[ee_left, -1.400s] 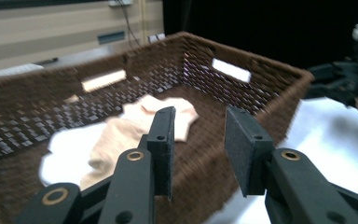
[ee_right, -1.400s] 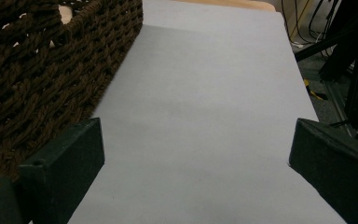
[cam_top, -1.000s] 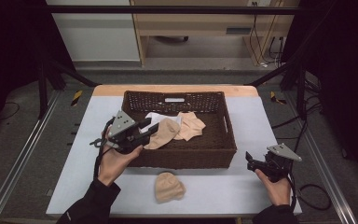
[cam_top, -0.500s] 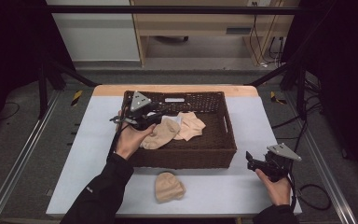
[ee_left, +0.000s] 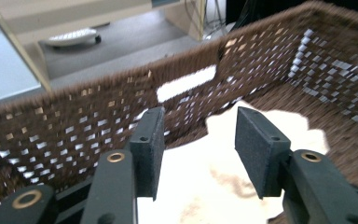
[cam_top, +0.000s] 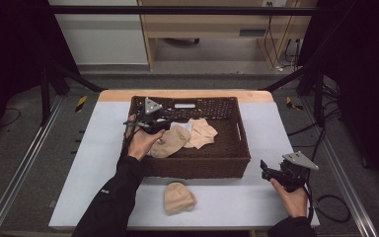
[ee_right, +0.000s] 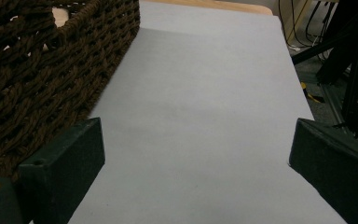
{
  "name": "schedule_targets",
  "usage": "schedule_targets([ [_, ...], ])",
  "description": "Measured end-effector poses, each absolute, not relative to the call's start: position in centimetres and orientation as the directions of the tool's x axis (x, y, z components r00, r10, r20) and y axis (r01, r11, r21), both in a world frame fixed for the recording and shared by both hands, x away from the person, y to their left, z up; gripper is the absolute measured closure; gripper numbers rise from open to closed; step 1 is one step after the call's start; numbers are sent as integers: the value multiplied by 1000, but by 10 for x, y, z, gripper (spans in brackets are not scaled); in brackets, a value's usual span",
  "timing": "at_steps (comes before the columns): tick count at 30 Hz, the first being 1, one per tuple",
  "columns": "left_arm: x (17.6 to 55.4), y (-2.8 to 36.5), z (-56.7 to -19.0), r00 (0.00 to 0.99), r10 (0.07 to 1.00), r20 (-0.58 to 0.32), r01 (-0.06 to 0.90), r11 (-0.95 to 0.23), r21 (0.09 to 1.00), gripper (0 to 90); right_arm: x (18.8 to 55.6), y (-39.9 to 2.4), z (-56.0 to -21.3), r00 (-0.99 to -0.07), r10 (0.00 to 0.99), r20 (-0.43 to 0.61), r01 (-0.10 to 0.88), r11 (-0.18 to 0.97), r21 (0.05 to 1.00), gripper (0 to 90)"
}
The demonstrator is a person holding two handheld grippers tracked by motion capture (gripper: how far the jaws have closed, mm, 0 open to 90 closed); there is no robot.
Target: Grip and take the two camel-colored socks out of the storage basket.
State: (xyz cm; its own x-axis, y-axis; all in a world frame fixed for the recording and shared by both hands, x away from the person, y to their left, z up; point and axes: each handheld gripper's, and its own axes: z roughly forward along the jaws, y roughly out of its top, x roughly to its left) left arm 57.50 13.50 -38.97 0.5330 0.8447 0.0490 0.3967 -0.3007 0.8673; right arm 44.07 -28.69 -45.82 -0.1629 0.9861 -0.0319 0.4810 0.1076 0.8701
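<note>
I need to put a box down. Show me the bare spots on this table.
Bare: the table left of the basket, and the strip between basket and right gripper. Crowded: inside the basket, with beige cloths and the left gripper; a beige hat lies in front.

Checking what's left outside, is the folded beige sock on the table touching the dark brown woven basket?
Apart. The high view shows bare grey table between the folded beige sock and the front wall of the dark brown woven basket.
</note>
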Motion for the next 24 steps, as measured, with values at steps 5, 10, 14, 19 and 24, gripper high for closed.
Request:
schedule_targets([
  [5, 581, 135, -406, 530, 847, 44, 440, -319, 839, 490, 441, -287, -459, -166, 986, -35, 485, 112, 867, 36],
  [10, 583, 135, -416, 537, 843, 39, 476, -340, 811, 473, 442, -286, -459, -167, 985, -35, 489, 114, 865, 36],
  [14, 583, 134, -422, 541, 840, 42, 504, -364, 783, 460, 442, -286, -460, -165, 986, -34, 492, 112, 864, 37],
  [19, 583, 136, -427, 540, 840, 46, 528, -381, 759, 460, 442, -286, -460, -165, 986, -37, 492, 115, 863, 36],
  [24, 586, 137, -432, 537, 843, 27, 562, -381, 734, 444, 441, -286, -460, -167, 985, -39, 491, 118, 863, 37],
])
